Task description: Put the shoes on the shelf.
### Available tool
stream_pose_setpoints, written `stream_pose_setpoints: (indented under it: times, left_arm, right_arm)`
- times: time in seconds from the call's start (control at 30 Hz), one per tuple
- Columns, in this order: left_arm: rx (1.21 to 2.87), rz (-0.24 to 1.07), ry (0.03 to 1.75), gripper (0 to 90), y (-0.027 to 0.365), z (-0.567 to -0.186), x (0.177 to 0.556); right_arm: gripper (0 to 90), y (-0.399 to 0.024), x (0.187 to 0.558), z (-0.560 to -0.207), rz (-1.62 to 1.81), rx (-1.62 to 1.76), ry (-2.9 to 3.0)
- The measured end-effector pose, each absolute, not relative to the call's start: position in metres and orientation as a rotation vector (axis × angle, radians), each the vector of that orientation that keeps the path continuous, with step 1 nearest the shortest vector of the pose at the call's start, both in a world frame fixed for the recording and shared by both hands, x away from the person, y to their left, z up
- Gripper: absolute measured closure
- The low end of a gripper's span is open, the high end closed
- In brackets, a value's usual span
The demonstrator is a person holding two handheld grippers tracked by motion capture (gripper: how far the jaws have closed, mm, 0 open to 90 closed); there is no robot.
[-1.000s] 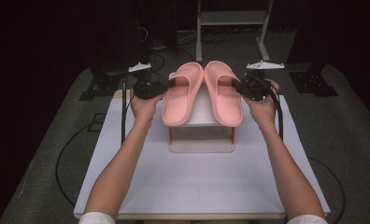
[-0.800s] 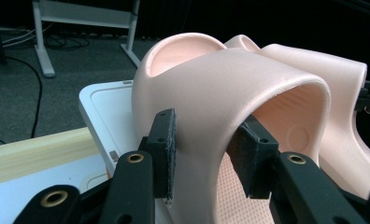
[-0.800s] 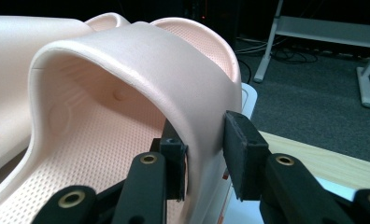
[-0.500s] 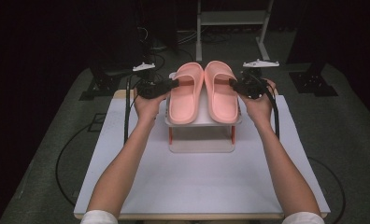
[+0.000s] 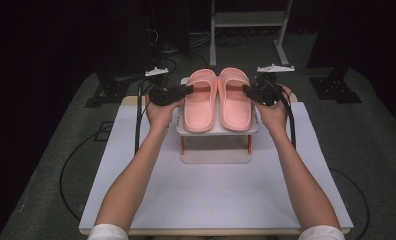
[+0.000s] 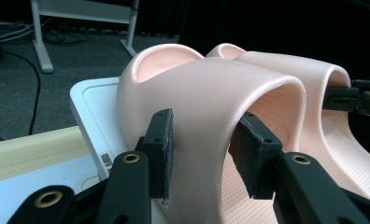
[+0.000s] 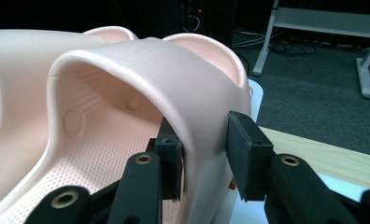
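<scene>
Pink slippers (image 5: 218,99) on rack (image 5: 216,131), tools loosening

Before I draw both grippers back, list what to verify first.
1. Left slipper lying flat on the white stand: ok.
2. Right slipper lying flat beside it, toes pointing the same way: ok.
3. Right gripper let go: ok. Its jaws have just been opening. The strap is between the fingers, with a slim gap at the outer one.
4. Left gripper let go: cannot tell. The strap is between its fingers, and it is unclear whether they touch it.
5. Stand upright on the table: ok.
</scene>
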State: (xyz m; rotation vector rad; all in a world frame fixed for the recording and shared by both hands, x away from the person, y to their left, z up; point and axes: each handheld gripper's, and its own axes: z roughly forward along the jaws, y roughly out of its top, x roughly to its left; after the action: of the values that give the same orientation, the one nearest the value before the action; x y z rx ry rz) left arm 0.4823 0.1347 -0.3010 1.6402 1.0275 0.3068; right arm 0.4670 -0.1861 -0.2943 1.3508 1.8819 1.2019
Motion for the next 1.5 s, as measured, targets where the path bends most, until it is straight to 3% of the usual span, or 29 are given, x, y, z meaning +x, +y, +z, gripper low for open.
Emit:
stream_pose_setpoints:
  times: [0.7,1.0,1.5]
  left_arm:
    - [1.618,0.308,1.016,57.1,0.132,-0.304,0.483]
    - [1.62,0.32,1.001,54.7,0.132,-0.304,0.479]
    - [1.622,0.334,0.982,49.7,0.134,-0.301,0.47]
  right_arm:
    - [64.1,-0.182,0.471,-0.296,1.223,1.342,1.878]
    - [53.9,-0.185,0.47,-0.297,1.268,1.332,1.897]
    - [47.9,-0.198,0.459,-0.3,1.338,1.33,1.909]
